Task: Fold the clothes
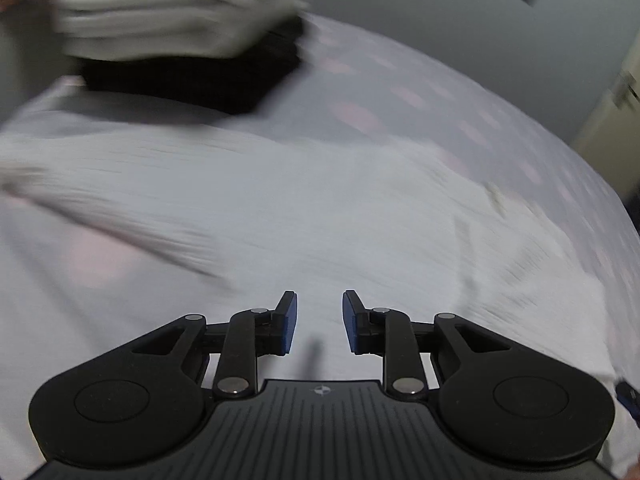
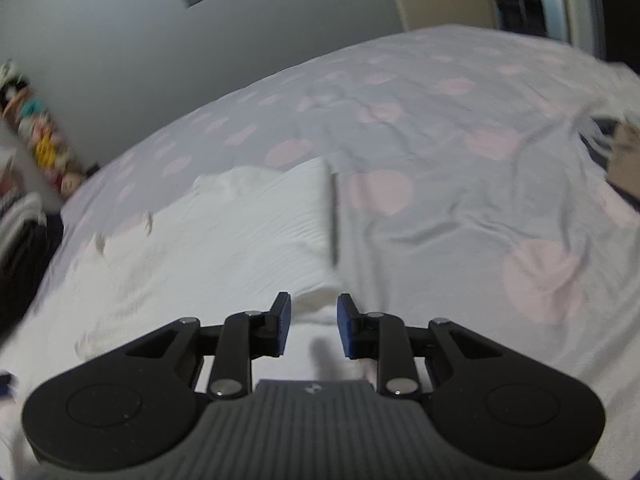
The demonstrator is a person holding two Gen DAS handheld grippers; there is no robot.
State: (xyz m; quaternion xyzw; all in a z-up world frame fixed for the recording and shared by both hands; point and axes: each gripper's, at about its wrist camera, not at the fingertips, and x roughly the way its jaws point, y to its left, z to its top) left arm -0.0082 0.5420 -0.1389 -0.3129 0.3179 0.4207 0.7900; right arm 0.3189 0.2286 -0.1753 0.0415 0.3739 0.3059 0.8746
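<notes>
While the bed (image 2: 460, 208) lay mostly bare, a white garment (image 2: 224, 240) sat at nine o'clock, seemingly part-folded with more folds due; folded clothes (image 1: 180, 36) were stacked at eleven o'clock. Left claw (image 1: 319, 322) and right claw (image 2: 313, 325) stood narrowly parted, empty.

left gripper (image 1: 319, 322) | black linkage arms, silver pivot screws, blue pads, ribbed grey base | right gripper (image 2: 310, 326) identical

Garment (image 2: 224, 248) lies on bedsheet (image 2: 460, 208); clothes stack (image 1: 180, 40) behind it.
</notes>
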